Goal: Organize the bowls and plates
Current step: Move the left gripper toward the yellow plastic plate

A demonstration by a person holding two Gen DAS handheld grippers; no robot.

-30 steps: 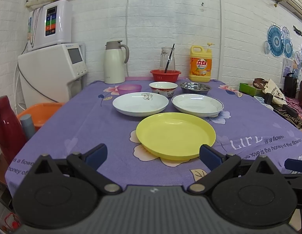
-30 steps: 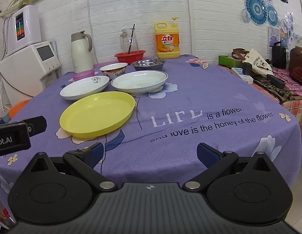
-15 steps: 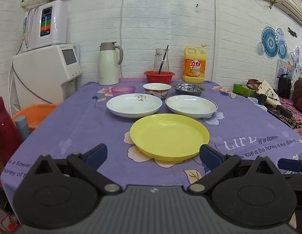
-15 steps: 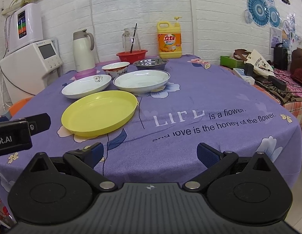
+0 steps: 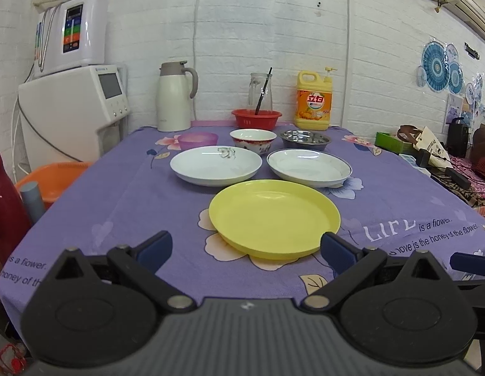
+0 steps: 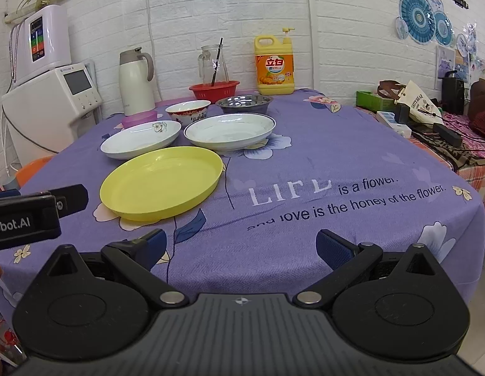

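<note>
1. Left gripper (image 5: 245, 246) spread wide, empty; yellow plate (image 5: 274, 216) lies just ahead between its fingers; probably light, stiff plastic; take it by the near rim.
2. Right gripper (image 6: 240, 249) likewise spread, empty; yellow plate ahead to its left; white plates (image 6: 229, 131) beyond look ceramic, breakable.
</note>
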